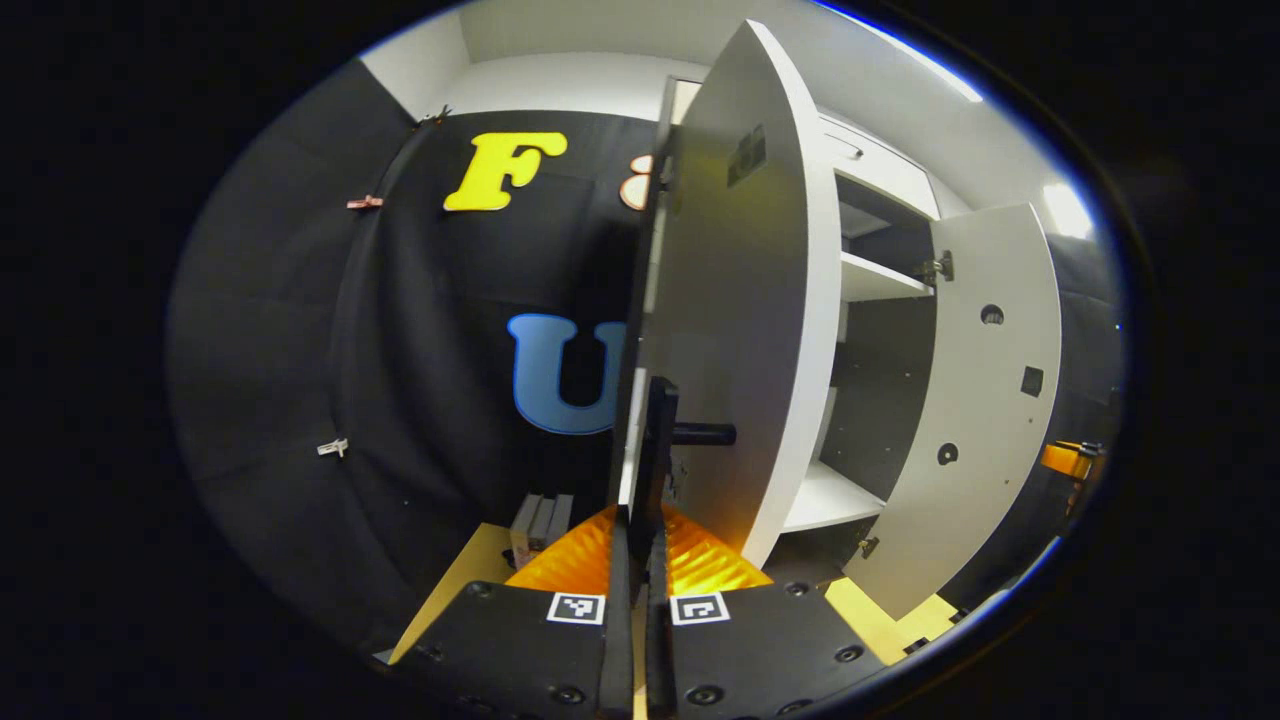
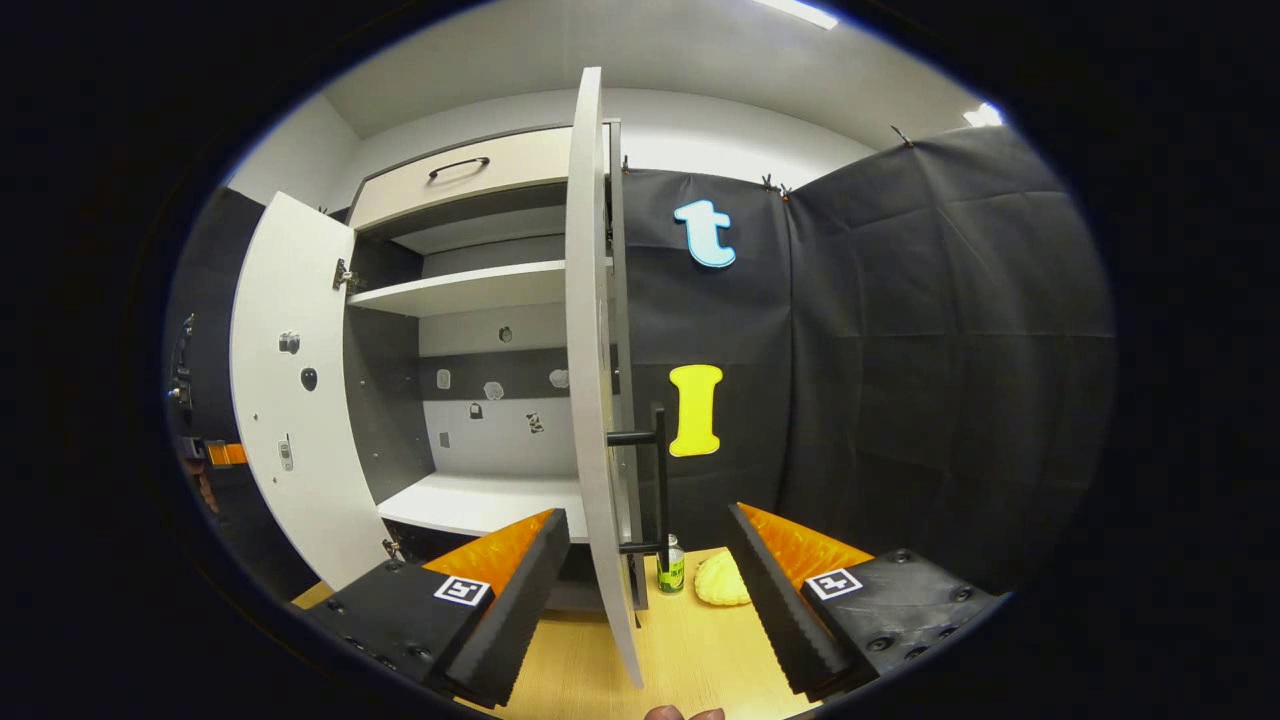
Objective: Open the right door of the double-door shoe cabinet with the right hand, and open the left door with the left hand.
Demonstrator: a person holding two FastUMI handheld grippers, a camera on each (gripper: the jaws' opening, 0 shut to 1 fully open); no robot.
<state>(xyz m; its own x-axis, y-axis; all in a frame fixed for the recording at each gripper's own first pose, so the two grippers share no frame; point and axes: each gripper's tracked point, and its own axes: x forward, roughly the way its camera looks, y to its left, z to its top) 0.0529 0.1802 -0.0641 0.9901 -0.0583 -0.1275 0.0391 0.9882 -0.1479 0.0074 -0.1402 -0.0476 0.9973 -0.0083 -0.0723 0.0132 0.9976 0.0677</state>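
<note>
In the left gripper view, the left gripper sits at the bottom centre with its two fingers pressed together on the black bar handle of the left door. The handle runs upright between the fingers, and a short black post joins it to the door panel. The left door is a white panel swung well out from the shoe cabinet. Right of it the interior stands exposed: a white upper shelf, a dark back wall and a white bottom shelf. Further right, the right door is also swung open, with hinge hardware and round fittings on its inner face. A stack of grey blocks rests on the bench to the left of the gripper.

In the right gripper view, the left door stands open at the left, inner face showing. The cabinet carries a drawer with a dark handle above the open compartment. The right door is seen edge-on at centre, with its black bar handle on the right side. The right gripper is spread wide, one finger on each side of the door's lower edge, touching neither door nor handle. Behind the door, a small green can and a pale yellow object sit on the wooden bench.
</note>
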